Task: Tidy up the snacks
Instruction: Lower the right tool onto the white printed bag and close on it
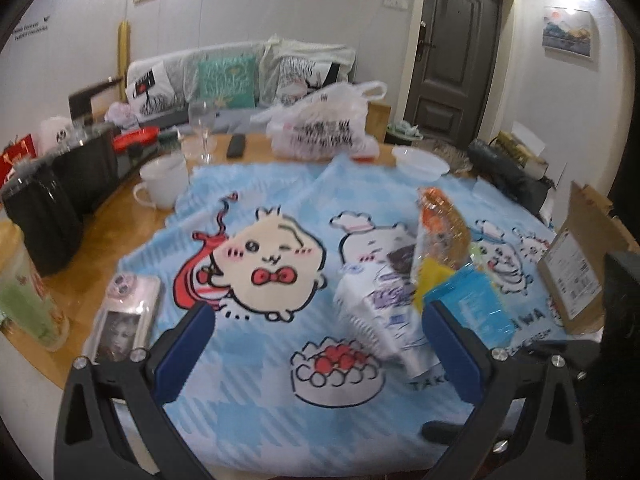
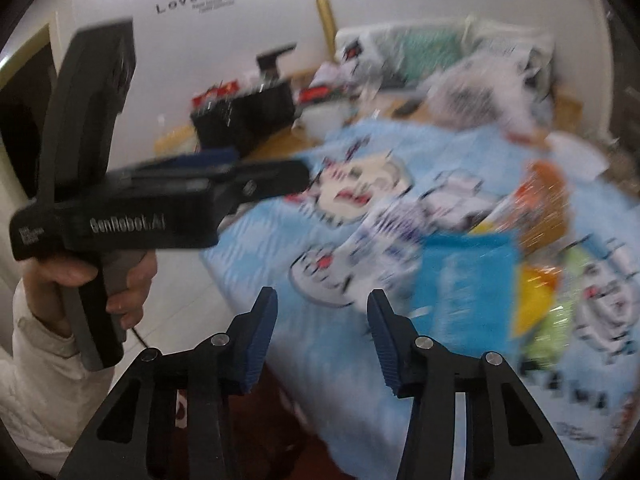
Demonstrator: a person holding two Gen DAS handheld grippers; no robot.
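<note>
Several snack packets lie in a pile on the blue cartoon cloth: a white packet with purple print, a clear orange bag, a blue packet and a yellow one. My left gripper is open and empty above the cloth, its right finger beside the white and blue packets. In the blurred right wrist view my right gripper is open and empty near the table's front edge, just left of the blue packet. The white packet lies beyond it.
A phone lies at the cloth's left edge. A green cup, black containers, a white mug, a wine glass, a plastic bag, a white bowl and a cardboard box ring the table. The other hand-held gripper body is at left.
</note>
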